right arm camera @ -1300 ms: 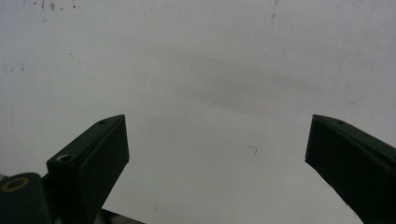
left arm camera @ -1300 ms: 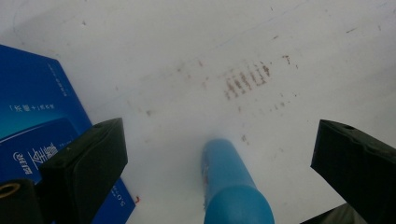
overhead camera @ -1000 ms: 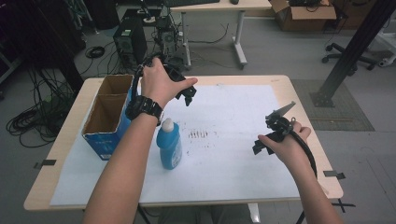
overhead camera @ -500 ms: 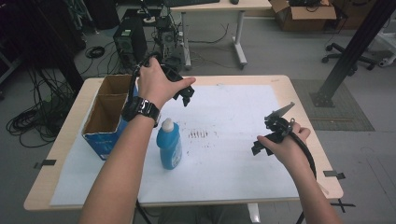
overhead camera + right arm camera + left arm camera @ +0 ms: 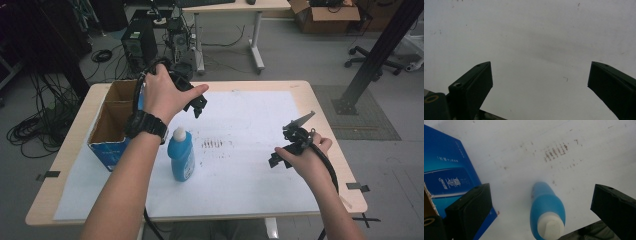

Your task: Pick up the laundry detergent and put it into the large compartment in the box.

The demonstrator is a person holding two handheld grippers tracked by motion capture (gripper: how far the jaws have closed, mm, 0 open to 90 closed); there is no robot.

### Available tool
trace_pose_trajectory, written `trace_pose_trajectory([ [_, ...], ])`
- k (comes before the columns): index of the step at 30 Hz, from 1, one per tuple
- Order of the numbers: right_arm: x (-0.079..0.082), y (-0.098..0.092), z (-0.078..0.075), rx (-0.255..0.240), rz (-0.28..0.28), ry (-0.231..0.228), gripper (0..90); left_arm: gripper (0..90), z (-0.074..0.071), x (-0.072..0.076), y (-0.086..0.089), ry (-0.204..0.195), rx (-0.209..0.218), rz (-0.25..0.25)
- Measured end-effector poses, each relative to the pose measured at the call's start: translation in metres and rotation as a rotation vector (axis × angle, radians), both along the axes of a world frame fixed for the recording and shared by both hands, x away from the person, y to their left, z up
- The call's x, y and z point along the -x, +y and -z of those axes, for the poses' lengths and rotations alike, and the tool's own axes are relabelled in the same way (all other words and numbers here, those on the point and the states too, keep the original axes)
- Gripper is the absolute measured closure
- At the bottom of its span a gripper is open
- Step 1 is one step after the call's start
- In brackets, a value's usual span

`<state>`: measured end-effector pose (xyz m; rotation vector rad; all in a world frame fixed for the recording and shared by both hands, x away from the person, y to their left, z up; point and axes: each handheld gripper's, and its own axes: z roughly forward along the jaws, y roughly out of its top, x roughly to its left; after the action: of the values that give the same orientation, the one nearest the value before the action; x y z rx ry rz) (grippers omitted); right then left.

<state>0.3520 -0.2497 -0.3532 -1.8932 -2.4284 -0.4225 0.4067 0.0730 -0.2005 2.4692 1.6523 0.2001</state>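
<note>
Risk here is mostly about the blue bottle point(image 5: 180, 154), which stands upright on the white sheet point(image 5: 250, 165) of the bench point(image 5: 325, 107), just beside the open blue box point(image 5: 112, 125). The bottle is tall and narrow with a white cap point(image 5: 550, 226), so I judge it can tip easily if one jaw touches it before the other, or if the jaws come down off its middle. A push toward the box side could also press it against the box wall.

The left gripper point(image 5: 192, 100) is held high above the bench, past the bottle, with the hand point(image 5: 162, 92) wrapped over it and the wrist bent down. In the left gripper view its jaws stand wide apart and empty, and the bottle is seen between them from above.

The right gripper point(image 5: 292, 142) is low over the bare sheet, well apart from the bottle. Its jaws are also wide apart, with nothing between them.
</note>
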Motion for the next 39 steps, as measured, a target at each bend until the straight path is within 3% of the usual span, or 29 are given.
trace_pose_trajectory([
  [9,0.003,-0.001,0.002,-0.008,-0.003,-0.007,5.6,3.8,0.002,0.016,-0.001,0.013,-0.008,-0.019],
  [21,0.007,0.005,0.005,-0.017,-0.027,-0.006,5.7,3.8,0.016,0.034,0.004,0.039,-0.021,-0.050],
  [39,0.011,0.004,0.009,-0.018,-0.031,-0.004,5.6,3.8,0.039,0.037,0.002,0.073,-0.024,-0.059],
])
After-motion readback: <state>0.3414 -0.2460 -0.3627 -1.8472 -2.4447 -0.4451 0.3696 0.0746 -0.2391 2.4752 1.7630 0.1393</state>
